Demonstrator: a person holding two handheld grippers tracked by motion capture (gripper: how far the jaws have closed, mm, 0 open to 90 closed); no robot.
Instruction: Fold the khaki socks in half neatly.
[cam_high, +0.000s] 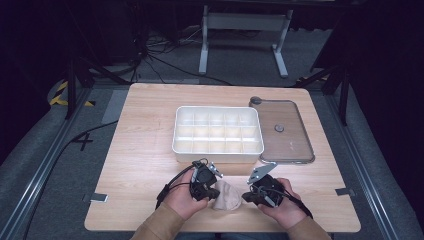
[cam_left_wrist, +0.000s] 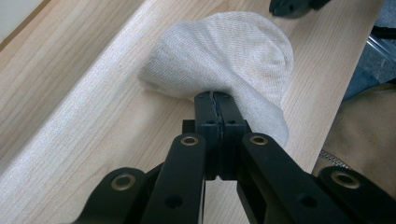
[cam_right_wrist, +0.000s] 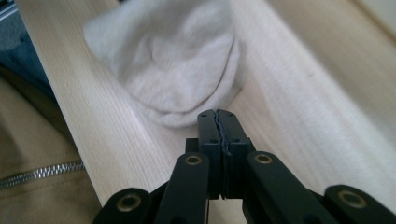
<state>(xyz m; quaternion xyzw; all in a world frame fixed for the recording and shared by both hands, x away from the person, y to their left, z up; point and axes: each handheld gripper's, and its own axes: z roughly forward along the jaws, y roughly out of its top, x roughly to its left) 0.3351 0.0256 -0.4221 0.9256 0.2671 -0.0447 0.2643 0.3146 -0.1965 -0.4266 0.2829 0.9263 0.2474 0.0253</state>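
Left gripper (cam_left_wrist: 215, 95) clamped on beige sock (cam_left_wrist: 224, 56), right gripper (cam_right_wrist: 218, 114) closed, empty, just beside it

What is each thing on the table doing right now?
Sock: bunched up on the table, one edge pinched.
Left gripper: jaws shut on the sock.
Right gripper: jaws shut, just short of the sock, holding nothing.
Divided box: open, compartments empty.
Lid: off, lying flat beside the box.
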